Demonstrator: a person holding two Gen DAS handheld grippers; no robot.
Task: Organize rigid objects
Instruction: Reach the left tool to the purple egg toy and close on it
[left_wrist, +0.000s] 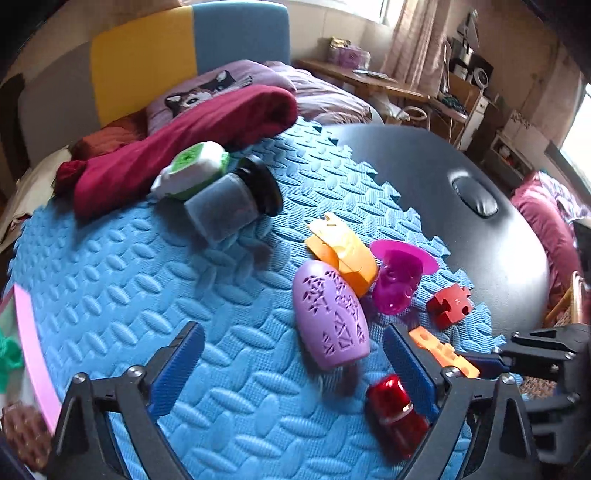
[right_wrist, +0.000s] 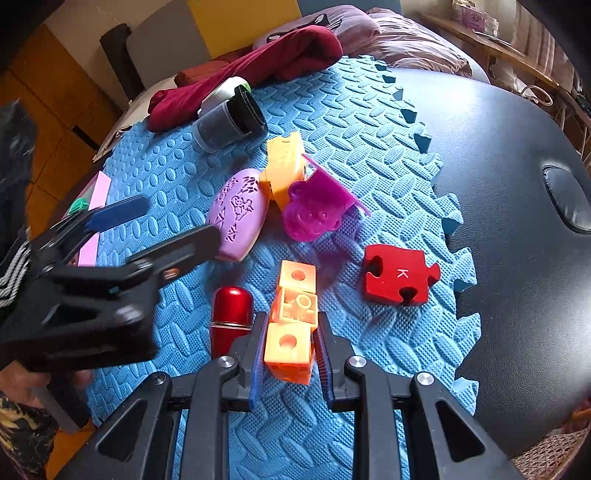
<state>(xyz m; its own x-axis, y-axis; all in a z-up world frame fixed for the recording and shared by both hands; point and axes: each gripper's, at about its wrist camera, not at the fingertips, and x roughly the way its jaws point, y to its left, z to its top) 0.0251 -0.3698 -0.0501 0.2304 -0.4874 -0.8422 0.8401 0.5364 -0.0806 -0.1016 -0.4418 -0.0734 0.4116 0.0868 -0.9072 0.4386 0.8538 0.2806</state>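
On the blue textured foam mat (right_wrist: 332, 122): orange plastic block (right_wrist: 293, 321) lies between red metallic capsule (right_wrist: 231, 314) at left and red K jigsaw piece (right_wrist: 400, 275) at right. Behind it, lilac oval case (right_wrist: 238, 218), magenta plastic mould (right_wrist: 317, 210). Farthest back, dark lidded jar (right_wrist: 229, 123).

Bedroom setup here: blue foam mat (left_wrist: 110, 266) laid over a black padded table (left_wrist: 461, 206), bed behind with lilac bedding (left_wrist: 314, 88) and a yellow/blue/grey headboard (left_wrist: 147, 62). Cluttered wooden desk (left_wrist: 369, 79), pink curtains (left_wrist: 410, 40), daylight from the windows
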